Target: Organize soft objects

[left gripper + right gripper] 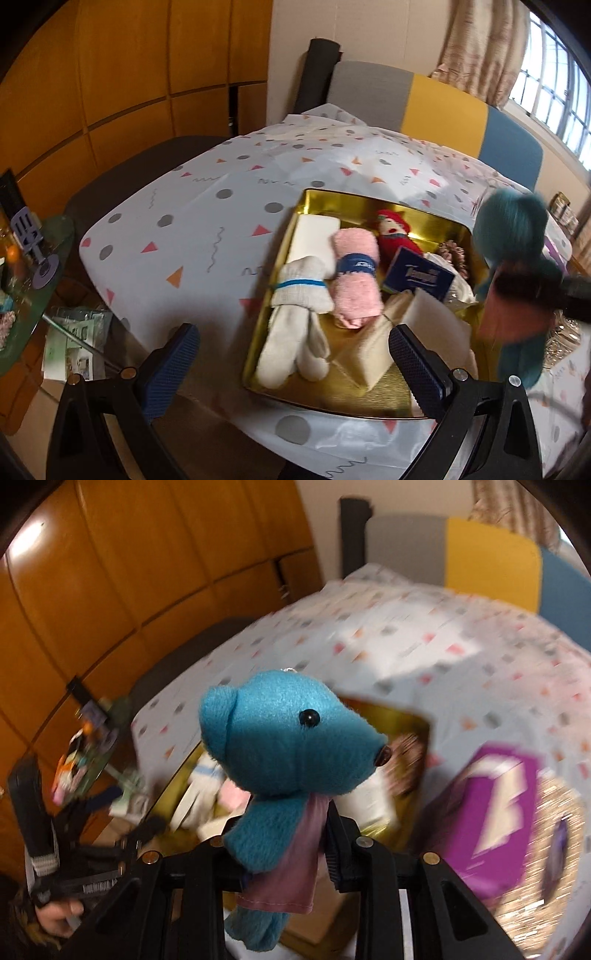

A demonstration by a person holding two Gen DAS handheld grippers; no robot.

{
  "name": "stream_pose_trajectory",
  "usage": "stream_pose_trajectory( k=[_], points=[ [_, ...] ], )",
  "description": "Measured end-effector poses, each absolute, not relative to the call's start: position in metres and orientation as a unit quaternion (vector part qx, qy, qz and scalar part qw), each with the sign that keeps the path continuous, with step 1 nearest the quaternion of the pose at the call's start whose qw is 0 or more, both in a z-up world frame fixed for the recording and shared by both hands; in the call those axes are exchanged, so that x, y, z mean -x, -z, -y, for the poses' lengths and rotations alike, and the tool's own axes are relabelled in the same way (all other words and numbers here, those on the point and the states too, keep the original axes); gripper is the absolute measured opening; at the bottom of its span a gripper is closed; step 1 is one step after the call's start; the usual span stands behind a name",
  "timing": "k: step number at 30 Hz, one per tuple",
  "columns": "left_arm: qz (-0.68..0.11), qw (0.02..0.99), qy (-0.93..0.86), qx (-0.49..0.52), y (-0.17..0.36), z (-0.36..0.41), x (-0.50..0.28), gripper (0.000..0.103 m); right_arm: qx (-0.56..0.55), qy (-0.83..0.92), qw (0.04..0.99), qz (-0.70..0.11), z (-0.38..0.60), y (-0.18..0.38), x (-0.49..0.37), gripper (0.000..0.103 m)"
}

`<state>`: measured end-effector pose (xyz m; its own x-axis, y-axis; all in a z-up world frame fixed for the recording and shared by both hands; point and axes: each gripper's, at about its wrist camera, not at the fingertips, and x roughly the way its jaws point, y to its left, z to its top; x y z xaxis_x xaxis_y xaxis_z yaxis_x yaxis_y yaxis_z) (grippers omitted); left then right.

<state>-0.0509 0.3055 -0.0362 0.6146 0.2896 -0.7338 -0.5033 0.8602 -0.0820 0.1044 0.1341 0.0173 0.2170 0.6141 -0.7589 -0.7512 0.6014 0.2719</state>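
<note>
A gold tin box (388, 402) lies on the patterned tablecloth (207, 206) and holds a white sock roll (295, 310), a pink towel roll (356, 280), a red-capped doll (393, 232), a blue tissue pack (417, 278) and beige foam blocks (369, 354). My left gripper (291, 358) hangs open just in front of the box's near edge, nothing between its fingers. My right gripper (291, 834) is shut on the body of a blue teddy bear (288, 734) in a mauve shirt, held above the box (413, 723). The same bear (511, 236) shows blurred at the box's right side.
A purple box (495, 808) and a glittery gold item (554, 864) lie right of the tin. A side shelf with clutter (22, 266) stands left of the table. A grey, yellow and blue chair back (443, 103) rises behind it, beside wooden cabinets (129, 74).
</note>
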Motion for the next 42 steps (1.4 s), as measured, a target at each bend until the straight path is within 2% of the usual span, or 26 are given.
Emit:
stream_pose_trajectory(
  k=[10, 19, 24, 26, 30, 34, 42],
  points=[
    [-0.368, 0.893, -0.223, 0.135, 0.031, -0.298, 0.049, 0.103, 0.159, -0.409, 0.765, -0.471, -0.161, 0.053, -0.087, 0.029],
    [-0.363, 0.898, -0.217, 0.119, 0.023, -0.283, 0.046, 0.103, 0.206, -0.375, 0.776, -0.463, -0.155, 0.065, -0.084, 0.031],
    [-0.356, 0.902, -0.214, 0.117, 0.016, -0.278, 0.047, 0.103, 0.178, -0.377, 0.786, -0.456, -0.147, 0.057, -0.079, 0.045],
    [-0.353, 0.903, -0.216, 0.113, 0.014, -0.276, 0.048, 0.103, 0.173, -0.375, 0.796, -0.442, -0.142, 0.05, -0.075, 0.046],
    [-0.343, 0.907, -0.22, 0.11, 0.007, -0.27, 0.051, 0.103, 0.159, -0.366, 0.818, -0.415, -0.13, 0.033, -0.064, 0.067],
    [-0.331, 0.911, -0.219, 0.109, 0.0, -0.263, 0.053, 0.103, 0.136, -0.344, 0.846, -0.385, -0.116, 0.014, -0.054, 0.072],
    [-0.318, 0.917, -0.223, 0.094, -0.008, -0.244, 0.055, 0.103, 0.083, -0.259, 0.893, -0.357, -0.081, -0.001, -0.039, 0.072]
  ],
)
